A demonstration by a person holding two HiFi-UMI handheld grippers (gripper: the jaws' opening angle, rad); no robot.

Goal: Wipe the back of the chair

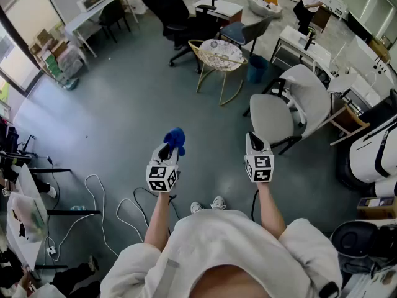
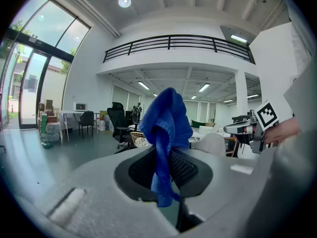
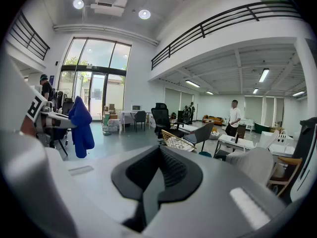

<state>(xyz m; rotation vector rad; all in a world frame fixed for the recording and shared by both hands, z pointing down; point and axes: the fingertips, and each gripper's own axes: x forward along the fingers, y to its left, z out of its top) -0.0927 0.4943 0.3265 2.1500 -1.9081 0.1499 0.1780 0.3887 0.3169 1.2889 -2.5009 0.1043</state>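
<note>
Your left gripper [image 1: 168,148] clamps the blue cloth [image 2: 166,128]: soft, limp, light. Your right gripper [image 1: 255,143] is closed, empty. The chair [image 1: 310,98] back looks rigid; brace its top edge.

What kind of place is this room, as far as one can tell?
Probably a large open office or workshop hall: a white desk, a black office chair, tall glass doors and a railing along an upper floor.

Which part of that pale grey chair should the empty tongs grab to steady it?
Probably the top edge of the chair back, coming down from above: it looks thin and stands upright, while the seat is broad. The right tongs are free; the left tongs hold the blue cloth.
</note>
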